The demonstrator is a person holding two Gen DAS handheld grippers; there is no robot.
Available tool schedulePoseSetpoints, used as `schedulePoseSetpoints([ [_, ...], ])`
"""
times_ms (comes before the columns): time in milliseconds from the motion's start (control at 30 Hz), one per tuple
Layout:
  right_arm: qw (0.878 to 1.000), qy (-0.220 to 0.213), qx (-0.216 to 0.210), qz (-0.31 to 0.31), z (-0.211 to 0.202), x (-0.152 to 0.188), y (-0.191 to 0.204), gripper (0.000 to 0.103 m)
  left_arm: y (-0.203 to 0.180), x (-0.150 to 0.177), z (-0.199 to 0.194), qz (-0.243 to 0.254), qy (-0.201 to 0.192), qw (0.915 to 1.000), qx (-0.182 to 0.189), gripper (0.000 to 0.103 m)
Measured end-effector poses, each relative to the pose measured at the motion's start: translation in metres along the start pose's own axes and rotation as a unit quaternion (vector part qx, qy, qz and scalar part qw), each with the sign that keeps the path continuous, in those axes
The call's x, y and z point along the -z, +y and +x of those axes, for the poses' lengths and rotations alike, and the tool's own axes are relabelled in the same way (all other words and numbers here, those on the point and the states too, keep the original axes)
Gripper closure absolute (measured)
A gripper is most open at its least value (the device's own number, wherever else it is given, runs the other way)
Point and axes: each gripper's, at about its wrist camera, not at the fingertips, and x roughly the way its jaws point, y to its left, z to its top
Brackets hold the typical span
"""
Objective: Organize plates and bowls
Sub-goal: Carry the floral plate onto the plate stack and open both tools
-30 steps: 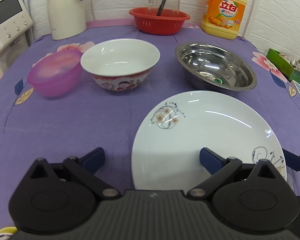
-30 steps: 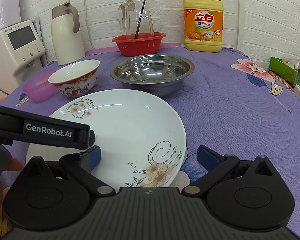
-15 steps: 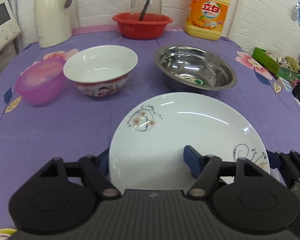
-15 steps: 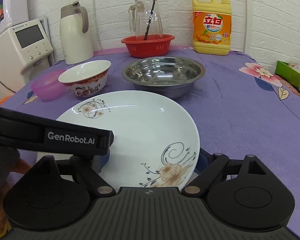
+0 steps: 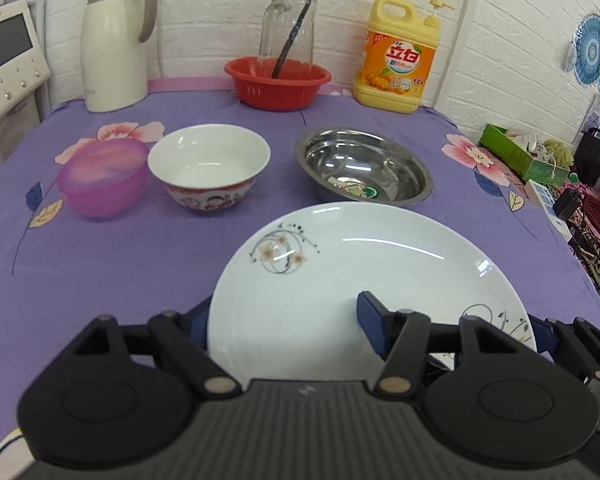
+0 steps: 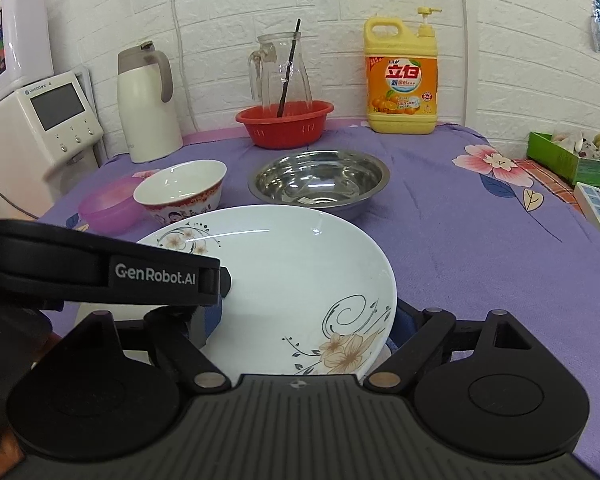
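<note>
Both grippers have closed in on the plate [image 5: 364,280] since a second ago; left jaws were wide apart then and have just been closing, with the plate's near-left rim between them. Plate now looks lifted clear of the tablecloth [image 5: 140,272], near edge up, far edge tipped slightly toward the bowls.

Left gripper [image 5: 284,320]: clamped on the plate, one blue finger under the left rim, the other on top of the plate face. Right gripper [image 6: 308,320]: closed on the near-right rim by the flower print, the right finger tucked under the edge, the left one mostly hidden behind the left gripper's arm. So a two-handed hold, both at the near edge.

Key relation: steel bowl [image 5: 364,172] sits straight ahead of both grippers, just past the plate's far rim. Porcelain bowl [image 5: 210,168] is ahead-left, pink bowl [image 5: 104,176] further left, touching or nearly. Plate is round, so no long axis; its tilt matters.

Plate: white, glossy, shallow, floral prints at the far-left and near-right rim. My guess is it's slippery, and edge-only grips leave it free to pivot.
</note>
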Motion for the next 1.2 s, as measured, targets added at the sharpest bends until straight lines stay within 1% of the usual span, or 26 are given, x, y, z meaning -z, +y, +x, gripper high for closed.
schedulePoseSetpoints([
  [67, 1.0, -0.006, -0.009, -0.003, -0.011, 0.001, 0.009, 0.0, 0.01, 0.007, -0.017, -0.006, -0.008, 0.9999, -0.002, 0.043],
  [200, 0.999, -0.014, -0.042, -0.012, -0.035, 0.01, 0.04, 0.0, 0.043, 0.029, -0.062, -0.035, -0.024, 0.999, -0.014, 0.043],
  [367, 0.995, -0.011, -0.096, -0.033, -0.056, 0.03, 0.092, 0.0, 0.084, 0.067, -0.11, -0.053, -0.037, 0.9959, -0.063, 0.043],
  [467, 0.992, -0.003, -0.113, -0.06, -0.064, 0.043, 0.121, 0.0, 0.107, 0.09, -0.127, -0.069, -0.037, 0.9935, -0.083, 0.044],
  [533, 0.99, 0.0, -0.117, -0.077, -0.068, 0.051, 0.136, 0.0, 0.119, 0.104, -0.134, -0.082, -0.037, 0.9921, -0.088, 0.044],
  [633, 0.988, 0.006, -0.118, -0.097, -0.07, 0.062, 0.15, 0.0, 0.131, 0.12, -0.136, -0.093, -0.031, 0.9915, -0.085, 0.044],
  [733, 0.988, 0.01, -0.107, -0.111, -0.069, 0.071, 0.155, 0.0, 0.136, 0.13, -0.132, -0.103, -0.026, 0.9919, -0.07, 0.043],
  [767, 0.988, 0.011, -0.103, -0.114, -0.069, 0.072, 0.156, 0.0, 0.137, 0.133, -0.132, -0.101, -0.031, 0.9923, -0.064, 0.042],
  [867, 0.987, 0.005, -0.092, -0.128, -0.071, 0.076, 0.157, 0.0, 0.135, 0.137, -0.133, -0.092, -0.036, 0.9933, -0.061, 0.041],
  [933, 0.988, 0.008, -0.094, -0.126, -0.072, 0.075, 0.156, 0.0, 0.136, 0.137, -0.136, -0.087, -0.041, 0.9938, -0.057, 0.036],
  [1033, 0.99, 0.006, -0.089, -0.109, -0.074, 0.071, 0.151, 0.0, 0.134, 0.135, -0.148, -0.071, -0.061, 0.9936, -0.063, 0.031],
  [1100, 0.991, 0.003, -0.084, -0.108, -0.074, 0.07, 0.15, 0.0, 0.135, 0.132, -0.156, -0.072, -0.073, 0.9927, -0.062, 0.029],
  [1200, 0.989, 0.021, -0.092, -0.114, -0.071, 0.071, 0.15, 0.0, 0.136, 0.123, -0.161, -0.08, -0.083, 0.9916, -0.059, 0.026],
])
